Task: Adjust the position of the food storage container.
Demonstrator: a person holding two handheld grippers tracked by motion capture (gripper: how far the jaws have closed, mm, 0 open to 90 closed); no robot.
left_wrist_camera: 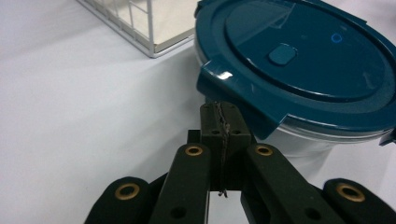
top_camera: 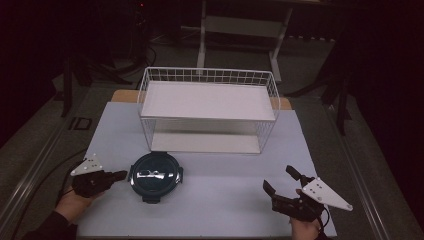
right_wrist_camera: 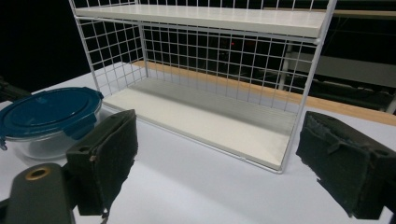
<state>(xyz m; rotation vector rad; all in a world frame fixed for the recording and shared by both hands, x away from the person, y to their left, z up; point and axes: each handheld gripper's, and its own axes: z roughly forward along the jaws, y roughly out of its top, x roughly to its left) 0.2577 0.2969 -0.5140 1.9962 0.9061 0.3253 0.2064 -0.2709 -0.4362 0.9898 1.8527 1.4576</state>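
Observation:
A round clear container with a dark teal clip lid [top_camera: 154,175] sits on the white table near the front left. My left gripper [top_camera: 121,175] lies just left of it, held low and level. In the left gripper view my left gripper [left_wrist_camera: 219,119] has its pads pressed together, with nothing between them, right under a side clip of the lid [left_wrist_camera: 303,60]. My right gripper [top_camera: 280,179] rests near the front right of the table, well away from the container. Its jaws stand wide apart around bare air [right_wrist_camera: 219,163], facing the rack, and the container [right_wrist_camera: 46,112] shows at the left of that view.
A white wire rack with two shelves [top_camera: 207,107] stands at the back middle of the table [top_camera: 220,200], its open side towards me; its lower shelf [right_wrist_camera: 201,121] is bare, and its corner [left_wrist_camera: 140,28] is close behind the container. Dark floor and stands lie beyond.

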